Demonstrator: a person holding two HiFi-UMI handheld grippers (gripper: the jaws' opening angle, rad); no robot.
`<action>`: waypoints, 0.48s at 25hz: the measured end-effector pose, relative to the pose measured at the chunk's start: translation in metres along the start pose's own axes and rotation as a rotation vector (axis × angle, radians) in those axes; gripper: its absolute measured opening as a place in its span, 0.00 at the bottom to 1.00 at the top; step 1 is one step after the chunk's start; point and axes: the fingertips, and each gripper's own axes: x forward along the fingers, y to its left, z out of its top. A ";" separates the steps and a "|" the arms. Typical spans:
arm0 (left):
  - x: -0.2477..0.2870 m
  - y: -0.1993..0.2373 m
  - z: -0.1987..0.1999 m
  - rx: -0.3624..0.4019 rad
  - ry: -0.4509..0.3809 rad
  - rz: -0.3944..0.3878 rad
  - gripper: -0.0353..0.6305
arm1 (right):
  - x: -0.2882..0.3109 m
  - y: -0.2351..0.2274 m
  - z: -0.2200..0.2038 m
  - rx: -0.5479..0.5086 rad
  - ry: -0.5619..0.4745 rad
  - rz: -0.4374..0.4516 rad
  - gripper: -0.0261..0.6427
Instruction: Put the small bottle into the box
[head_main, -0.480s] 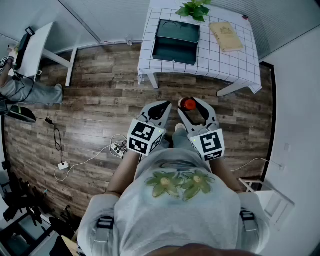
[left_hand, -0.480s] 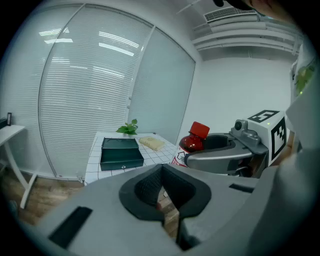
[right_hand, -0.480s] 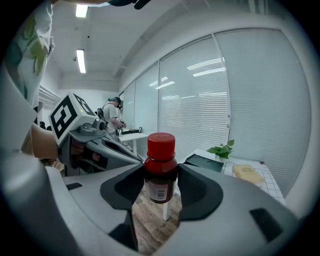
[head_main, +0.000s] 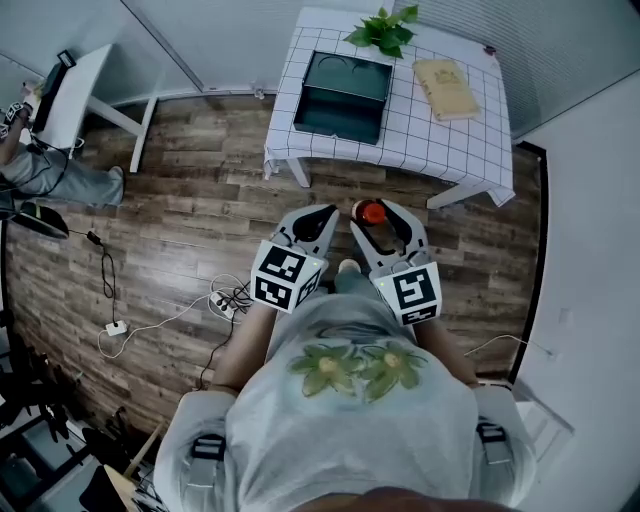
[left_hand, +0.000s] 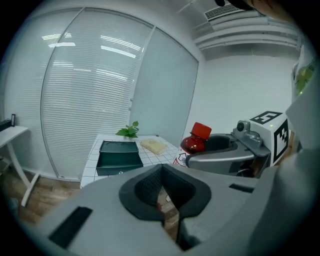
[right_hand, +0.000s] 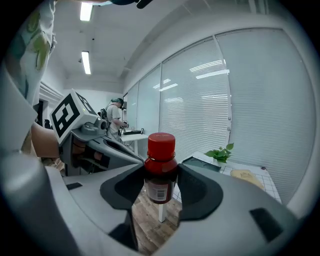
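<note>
On table (head_main: 440, 140), open box (head_main: 335, 120), bottle (right_hand: 160, 170) in right hand-held gripper (head_main: 376, 211)

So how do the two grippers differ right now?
The right gripper is shut on the small bottle, red cap up; the left gripper is shut on nothing. The right gripper's jaws stand wide apart around the bottle; the left gripper's meet at the tips. Both are grey and held side by side, short of the table.
</note>
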 end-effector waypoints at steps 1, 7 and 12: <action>0.004 -0.002 0.001 -0.003 -0.002 0.007 0.06 | -0.001 -0.005 -0.002 -0.002 0.001 0.008 0.35; 0.020 -0.013 -0.002 -0.048 -0.013 0.069 0.06 | -0.004 -0.028 -0.018 -0.023 0.031 0.065 0.35; 0.026 -0.016 -0.011 -0.074 0.005 0.106 0.06 | -0.004 -0.039 -0.022 -0.020 0.036 0.095 0.35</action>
